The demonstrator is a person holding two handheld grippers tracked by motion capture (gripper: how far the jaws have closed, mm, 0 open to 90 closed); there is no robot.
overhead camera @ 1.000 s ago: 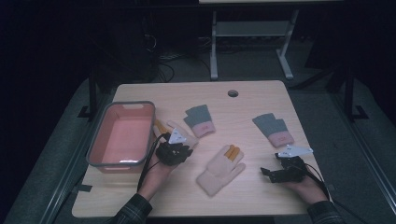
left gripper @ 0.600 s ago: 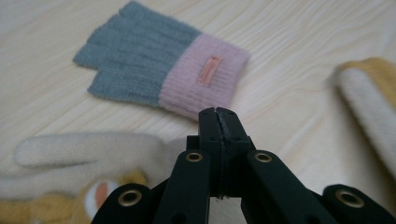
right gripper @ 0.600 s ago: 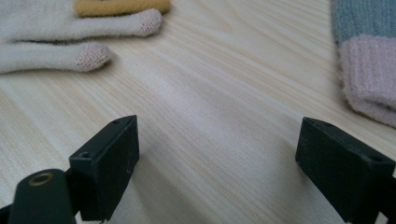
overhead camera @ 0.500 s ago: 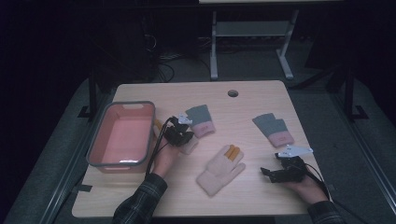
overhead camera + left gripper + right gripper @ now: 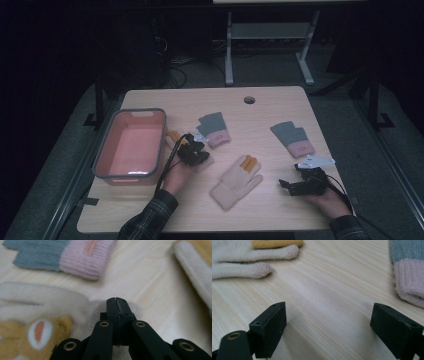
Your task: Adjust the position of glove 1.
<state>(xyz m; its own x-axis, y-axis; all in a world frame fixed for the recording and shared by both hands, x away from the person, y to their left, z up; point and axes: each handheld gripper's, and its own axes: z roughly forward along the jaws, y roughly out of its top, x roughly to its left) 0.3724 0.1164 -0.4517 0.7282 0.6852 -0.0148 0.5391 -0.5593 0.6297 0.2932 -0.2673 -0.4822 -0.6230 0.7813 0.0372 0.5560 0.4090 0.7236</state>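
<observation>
The cream glove [image 5: 192, 150] under the left gripper [image 5: 196, 150] is a soft knitted piece with mustard-yellow fingertips; in the high view it lies on the pale wood-grain table [image 5: 260, 210], just right of the pink rectangular bin [image 5: 131, 145] with its grey rim, its long axis running from the bin's near corner down toward the right. Against the frame one second earlier, the left hand [image 5: 177, 175] has shifted up and left, toward the bin and the grey-and-pink glove [image 5: 214, 129]; the right gripper [image 5: 295, 185] has stayed in place near the table's right edge, below a second grey-and-pink glove [image 5: 293, 137]. A second cream glove [image 5: 236, 181] lies between the two grippers, fingers pointing up-right. In the left gripper view, the black jaws have just been closing and stand together, pinching a fold of the cream knit, beside a yellow embroidered patch [image 5: 37, 333]. In the right gripper view, the jaws stand wide apart over bare table, with nothing between them.
</observation>
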